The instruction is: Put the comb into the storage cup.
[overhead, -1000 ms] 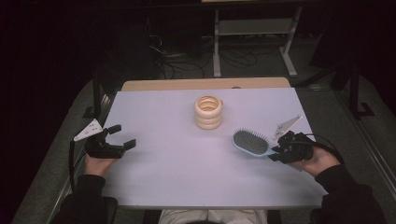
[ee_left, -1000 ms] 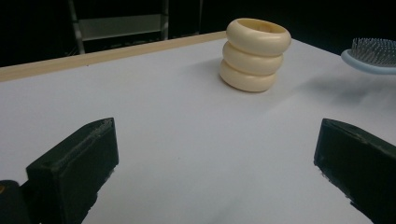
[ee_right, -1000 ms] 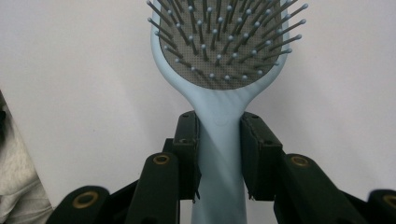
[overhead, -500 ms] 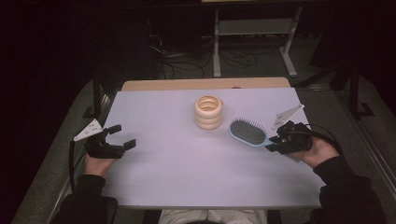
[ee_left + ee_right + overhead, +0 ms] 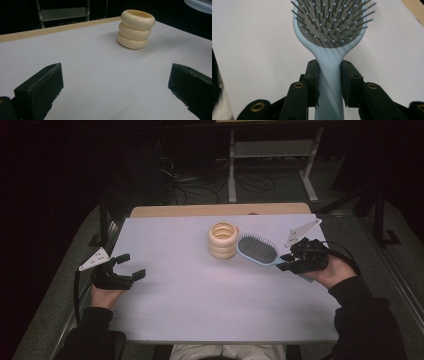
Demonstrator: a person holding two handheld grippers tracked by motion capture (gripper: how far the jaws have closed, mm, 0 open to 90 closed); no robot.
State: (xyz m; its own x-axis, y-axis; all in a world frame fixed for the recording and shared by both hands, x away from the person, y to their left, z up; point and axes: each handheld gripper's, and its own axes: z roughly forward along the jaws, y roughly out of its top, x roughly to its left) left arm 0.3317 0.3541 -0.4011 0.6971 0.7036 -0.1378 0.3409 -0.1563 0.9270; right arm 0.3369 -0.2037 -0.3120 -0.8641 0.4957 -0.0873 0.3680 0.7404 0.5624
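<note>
white surface (image 5: 200, 310), dark room behind. right tool (image 5: 289, 262) clamps the handle of a blue hairbrush (image 5: 257, 249), head raised, bristles up, just beside stacked cream rings (image 5: 223, 240). left tool (image 5: 131, 266) rests at the left edge, jaws wide, empty.

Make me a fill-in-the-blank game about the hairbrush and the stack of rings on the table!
1. The right gripper holds the blue hairbrush by its ____.
2. The cream stack is made of ____ rings.
3. The left gripper has its jaws ____ with nothing between them.
4. The brush's bristles point ____.

Missing words: handle; three; open; up
</note>
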